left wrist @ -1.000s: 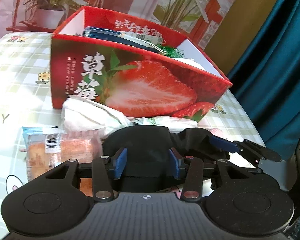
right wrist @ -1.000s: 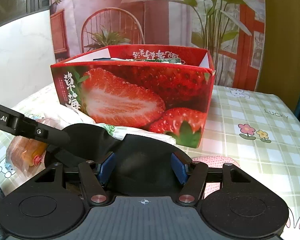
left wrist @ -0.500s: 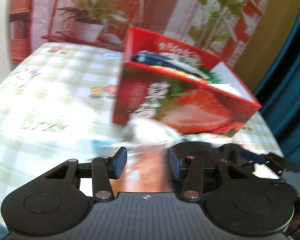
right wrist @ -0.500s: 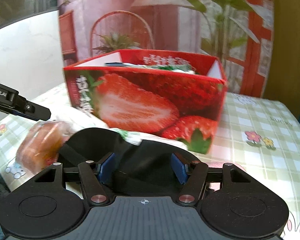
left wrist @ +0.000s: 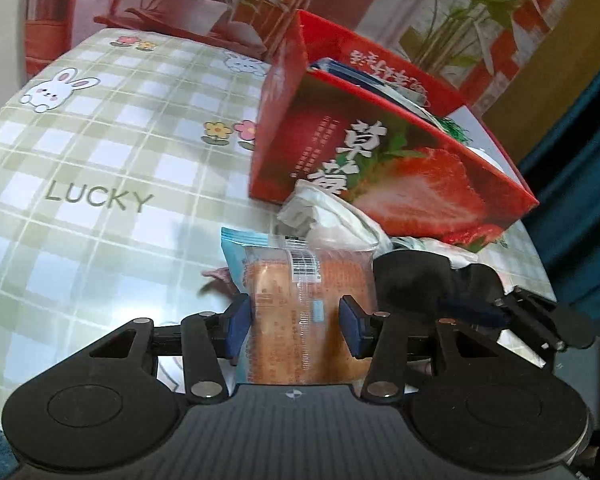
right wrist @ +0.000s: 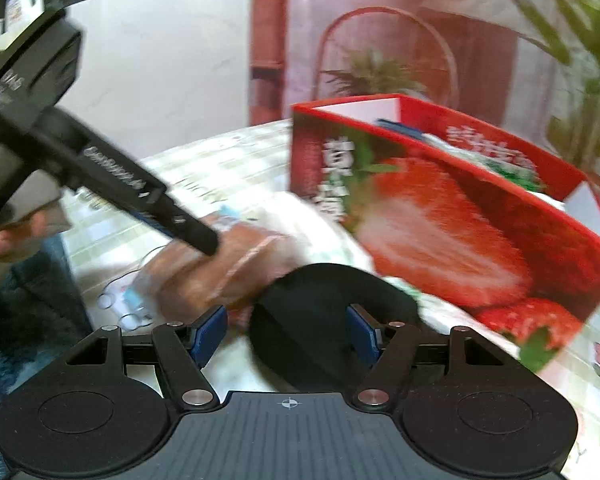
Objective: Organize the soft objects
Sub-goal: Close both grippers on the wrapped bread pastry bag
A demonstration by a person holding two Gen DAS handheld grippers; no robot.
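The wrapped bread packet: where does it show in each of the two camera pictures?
Left wrist view: the wrapped bread packet sits bottom centre, between the blue fingers.
Right wrist view: blurred, left of centre, under the other tool's black tip.
Shared landmark: the red strawberry box.

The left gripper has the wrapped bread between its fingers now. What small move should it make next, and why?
Probably close the left gripper gently on the wrapped bread. The packet lies on the table between the blue pads, with a small gap on the right side, so it seems not gripped yet. The strawberry box waits behind.
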